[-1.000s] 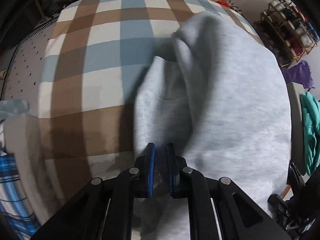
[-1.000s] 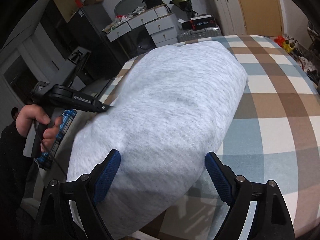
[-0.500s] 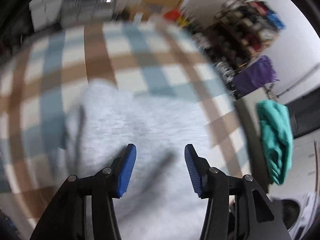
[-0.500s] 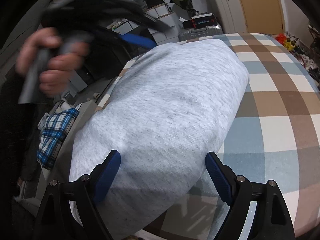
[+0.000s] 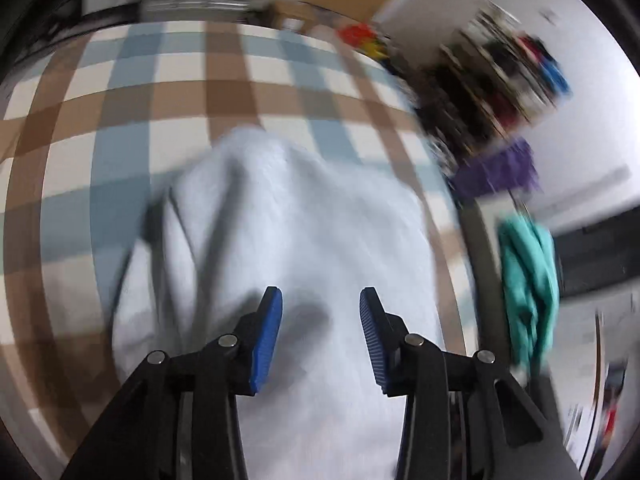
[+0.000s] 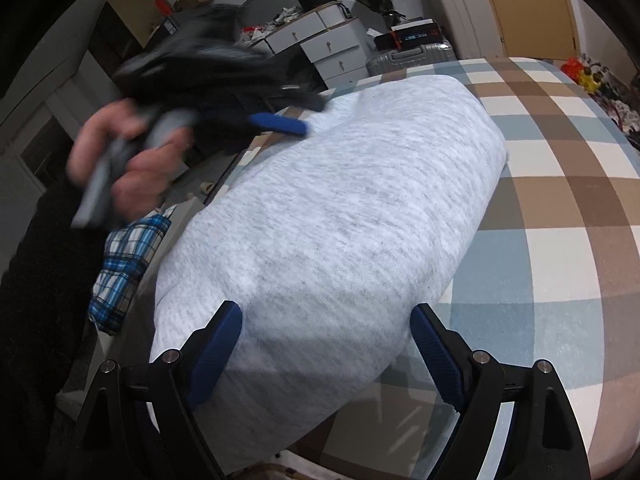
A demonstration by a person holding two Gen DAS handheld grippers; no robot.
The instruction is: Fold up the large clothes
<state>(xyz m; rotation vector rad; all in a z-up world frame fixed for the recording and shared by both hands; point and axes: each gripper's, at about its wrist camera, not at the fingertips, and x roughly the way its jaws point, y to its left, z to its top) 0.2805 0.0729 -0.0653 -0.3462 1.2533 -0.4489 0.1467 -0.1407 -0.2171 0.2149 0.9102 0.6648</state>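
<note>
A light grey folded garment (image 6: 340, 220) lies lengthwise on the checked bedspread (image 6: 560, 200). My right gripper (image 6: 326, 356) hovers over its near end, jaws wide open, the cloth showing below and between the pads. In the left wrist view, the left gripper (image 5: 320, 336) hangs above the grey garment (image 5: 304, 220); its jaws are part open and closing, with nothing gripped between them. In the right wrist view a hand (image 6: 132, 168) holds that left gripper (image 6: 280, 124), blurred, above the garment's far left edge.
A blue plaid cloth (image 6: 124, 268) lies off the bed's left side. White drawers (image 6: 320, 40) and suitcases (image 6: 412, 56) stand behind the bed. Beyond the other side are cluttered shelves (image 5: 500, 72), a purple cloth (image 5: 496, 168) and a teal cloth (image 5: 528, 280).
The left gripper let go of the grey cloth, opened, and rose and swung away above the garment. The right gripper has kept still.
</note>
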